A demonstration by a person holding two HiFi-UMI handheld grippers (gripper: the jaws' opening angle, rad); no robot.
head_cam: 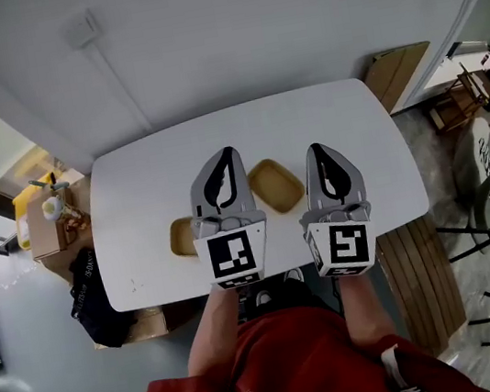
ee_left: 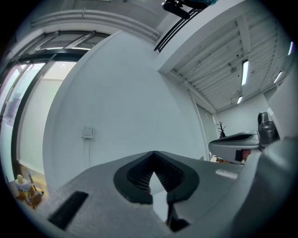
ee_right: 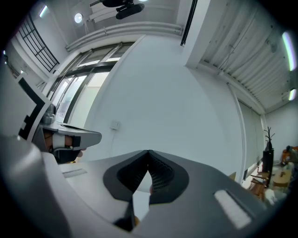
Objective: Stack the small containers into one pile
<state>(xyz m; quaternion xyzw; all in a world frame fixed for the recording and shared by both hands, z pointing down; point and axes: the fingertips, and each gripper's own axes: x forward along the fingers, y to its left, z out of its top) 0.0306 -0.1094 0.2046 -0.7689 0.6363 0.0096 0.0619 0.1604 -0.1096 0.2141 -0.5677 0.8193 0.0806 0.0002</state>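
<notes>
Approach step. Left gripper [head_cam: 221, 155] and right gripper [head_cam: 318, 147] closed, empty, mid-frame. Centre container [head_cam: 276, 185] and left container [head_cam: 181, 238] apparently apart on table [head_cam: 324, 112]. Next: open jaws, grasp one.

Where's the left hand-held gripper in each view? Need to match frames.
Head view: left hand-held gripper left of centre, overlapping the table.
Left gripper view: left hand-held gripper bottom centre, shut, empty.
Right gripper view: left hand-held gripper at left edge.
Shared landmark: small wall plate on the white wall.
</notes>
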